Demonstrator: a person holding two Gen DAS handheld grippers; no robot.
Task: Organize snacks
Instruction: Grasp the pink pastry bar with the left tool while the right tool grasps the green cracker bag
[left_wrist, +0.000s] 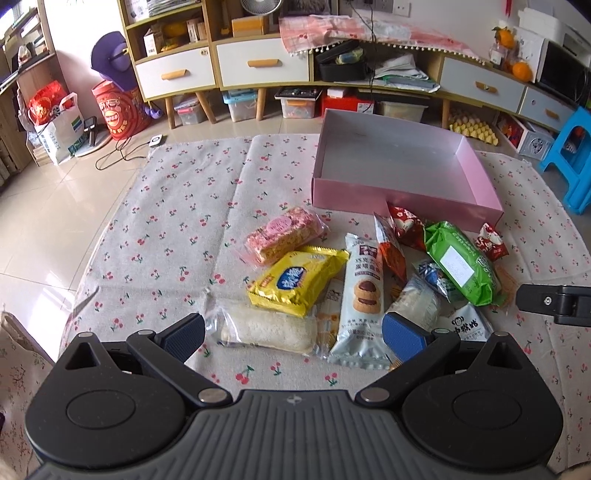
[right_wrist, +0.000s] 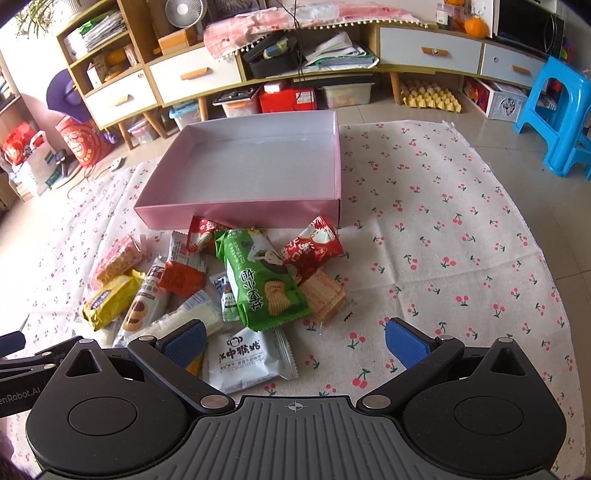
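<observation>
Snacks in crinkled wrappers lie heaped on a cherry-print cloth (left_wrist: 177, 221) spread over a tiled floor, just in front of a shallow pink cardboard box (left_wrist: 402, 194) that holds nothing. Nearest the lens, the left gripper (left_wrist: 293, 334) hangs low over the near edge of the pile with its blue-padded fingers spread wide and gripping nothing, a clear-wrapped white rice cake (left_wrist: 267, 328) and a pale blue chocolate-biscuit packet (left_wrist: 362, 295) lying between them. The right gripper (right_wrist: 293, 343) is likewise released, its fingers apart above a white packet with a monkey logo (right_wrist: 243, 360) and bare cloth to the right. Just beyond, a yellow biscuit packet (left_wrist: 297, 280) rests against a pink-sprinkled bar in clear film (left_wrist: 282, 234). The left wrist view alone shows that bar in full and catches the tip of the right gripper at its right edge. The right wrist view alone shows the front of a green cracker bag (right_wrist: 264, 280), a stack of wafers in clear wrap (right_wrist: 325, 295) beside it, and a red packet (right_wrist: 312, 247) touching the box's near wall. Farther back stand a wooden cabinet with white drawers (right_wrist: 192, 77) and a blue plastic stool (right_wrist: 557, 114).
</observation>
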